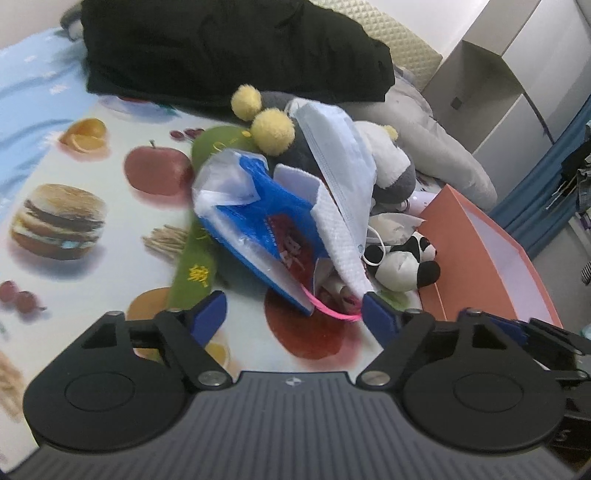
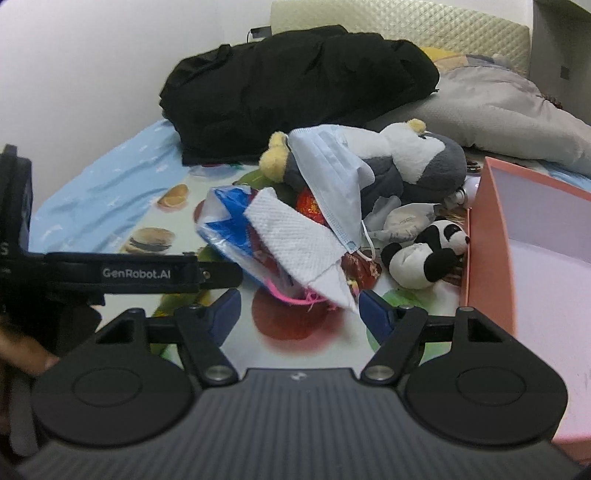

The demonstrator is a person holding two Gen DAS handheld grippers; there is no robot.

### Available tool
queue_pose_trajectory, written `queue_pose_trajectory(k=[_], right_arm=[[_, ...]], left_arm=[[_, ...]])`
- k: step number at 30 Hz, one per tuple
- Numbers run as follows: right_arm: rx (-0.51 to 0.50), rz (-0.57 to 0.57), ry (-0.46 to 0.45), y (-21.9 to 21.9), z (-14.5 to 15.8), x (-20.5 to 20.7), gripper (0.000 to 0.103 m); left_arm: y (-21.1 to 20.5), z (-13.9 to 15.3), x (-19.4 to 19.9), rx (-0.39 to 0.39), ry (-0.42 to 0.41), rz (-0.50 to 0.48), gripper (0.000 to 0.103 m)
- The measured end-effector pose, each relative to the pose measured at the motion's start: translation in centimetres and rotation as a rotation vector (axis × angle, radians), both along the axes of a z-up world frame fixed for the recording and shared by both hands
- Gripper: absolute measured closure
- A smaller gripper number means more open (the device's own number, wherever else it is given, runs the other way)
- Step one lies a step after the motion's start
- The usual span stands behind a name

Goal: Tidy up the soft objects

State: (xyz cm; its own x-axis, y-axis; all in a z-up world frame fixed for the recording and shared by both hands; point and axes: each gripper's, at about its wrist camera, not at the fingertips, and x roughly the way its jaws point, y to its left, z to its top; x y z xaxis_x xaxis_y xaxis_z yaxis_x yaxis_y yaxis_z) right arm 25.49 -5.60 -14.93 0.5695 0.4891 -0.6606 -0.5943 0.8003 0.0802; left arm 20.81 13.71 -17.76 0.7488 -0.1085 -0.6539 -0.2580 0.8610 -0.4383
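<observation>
Both the left gripper (image 1: 293,310) and right gripper (image 2: 297,308) hang part open, holding nothing, short of the pile at the bed's (image 1: 66,173) middle. Best to take 1 item each, tissue (image 2: 295,236) first, pinching low, then carry it to the box (image 2: 487,258) at the right edge.

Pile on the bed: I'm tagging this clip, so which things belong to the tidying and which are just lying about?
Job: panda, grey plush, mask, tissue, blue bag, pink box.
Lying about: black coat, pillow.

We see a food-print sheet (image 1: 74,177) across the bed, a padded headboard (image 2: 424,26) behind, white cabinets (image 1: 517,74) alongside.
</observation>
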Motion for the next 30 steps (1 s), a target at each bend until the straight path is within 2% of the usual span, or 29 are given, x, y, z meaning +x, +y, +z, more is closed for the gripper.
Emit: queue_pose_trajectory(k=[2, 4, 8, 12, 15, 17, 18, 21, 23, 24, 26, 28, 30], right_arm=[[-0.032, -0.012, -0.010, 0.7, -0.7, 0.8, 0.030], [-0.035, -0.011, 0.005, 1.2, -1.3, 1.7, 0.030], [-0.055, 0.008, 0.028, 2.2, -2.7, 3.3, 0.030], [-0.075, 0.037, 0.048, 3.1, -3.9, 4.4, 0.033], [-0.083, 0.047, 0.057, 3.4, -4.6, 5.1, 0.040], [-0.086, 0.048, 0.059, 3.6, -4.9, 5.5, 0.050], [-0.085, 0.048, 0.058, 3.7, -5.0, 5.7, 0.061], [-0.056, 0.042, 0.054, 3.7, -4.9, 6.0, 0.072], [-0.049, 0.030, 0.041, 3.7, -4.7, 6.0, 0.081], [-0.043, 0.028, 0.041, 3.7, -4.6, 6.0, 0.085], [-0.025, 0.022, 0.038, 3.6, -4.2, 5.9, 0.088], [-0.014, 0.017, 0.020, 3.4, -3.6, 5.7, 0.094], [-0.003, 0.008, 0.007, 3.1, -2.9, 5.4, 0.095]], left_arm=[[0.1, -0.7, 1.1, -0.015, 0.005, -0.008, 0.032], [0.2, -1.3, 1.8, -0.043, 0.010, -0.009, 0.036], [0.4, -2.6, 3.2, -0.064, 0.032, 0.002, 0.037], [0.6, -3.4, 4.0, -0.041, 0.050, 0.020, 0.037], [1.0, -3.7, 4.4, -0.046, 0.030, 0.036, 0.037], [1.3, -3.7, 4.5, -0.058, 0.011, 0.053, 0.038], [1.4, -3.7, 4.6, -0.068, -0.001, 0.067, 0.040], [1.2, -3.7, 4.9, -0.023, -0.020, 0.083, 0.053], [1.0, -3.8, 5.1, 0.001, -0.019, 0.085, 0.067], [1.1, -3.9, 5.1, 0.005, -0.017, 0.087, 0.071], [1.1, -3.8, 5.1, 0.001, -0.032, 0.088, 0.084], [0.7, -3.4, 4.9, 0.031, -0.042, 0.066, 0.089], [0.2, -2.6, 4.4, 0.061, -0.063, 0.055, 0.092]])
